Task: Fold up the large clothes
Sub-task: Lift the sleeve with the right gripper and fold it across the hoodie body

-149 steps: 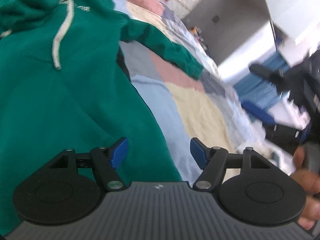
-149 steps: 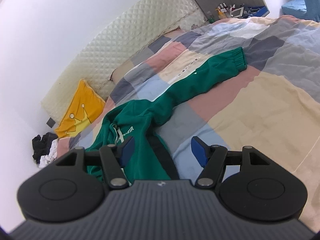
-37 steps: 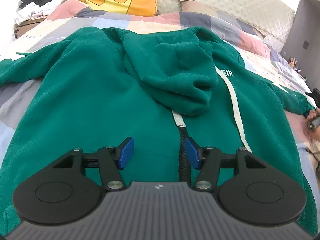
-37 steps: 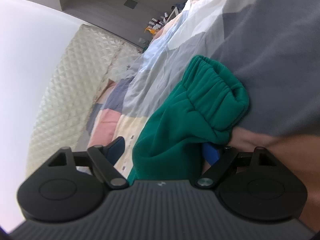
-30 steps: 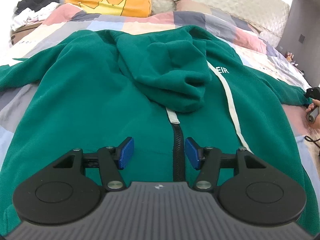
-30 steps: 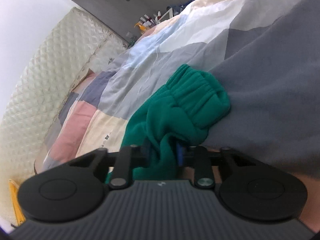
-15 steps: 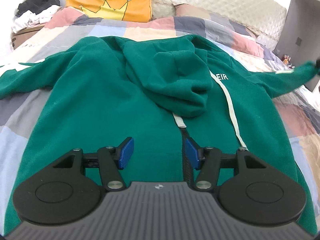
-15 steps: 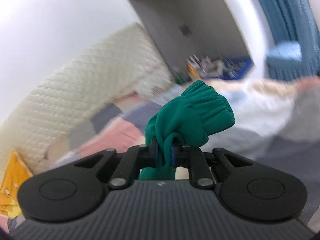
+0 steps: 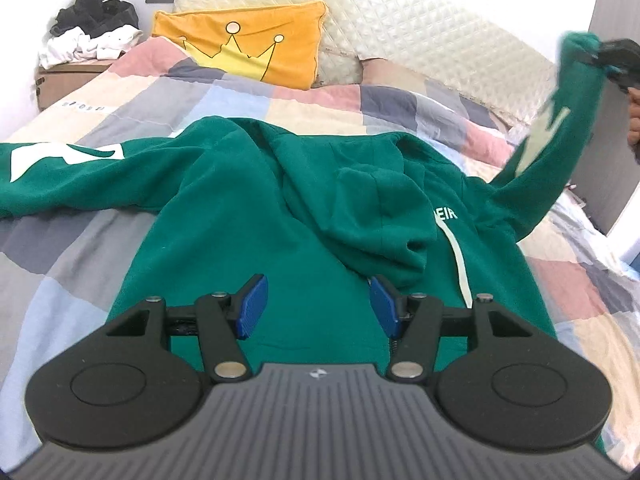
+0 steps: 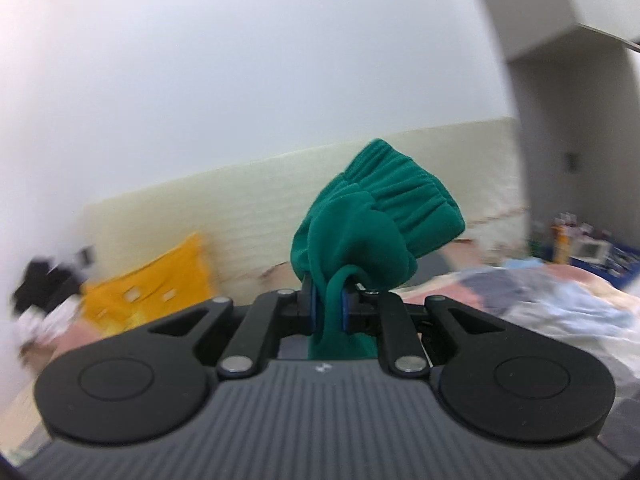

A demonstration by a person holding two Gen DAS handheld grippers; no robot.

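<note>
The green hoodie [image 9: 248, 216] lies spread on the checked quilt [image 9: 80, 240] of the bed, hood folded onto the chest. The right gripper [image 10: 328, 312] is clamped on the cuff [image 10: 380, 216] and holds that sleeve [image 9: 552, 148] up in the air. The left gripper [image 9: 316, 308] hangs above the hoodie's front, its jaws apart and empty.

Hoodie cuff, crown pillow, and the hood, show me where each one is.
cuff [image 10: 404, 204], right wrist view, on its ribbed band.
crown pillow [image 9: 248, 48], left wrist view, on its orange front.
hood [image 9: 360, 200], left wrist view, on its middle.
</note>
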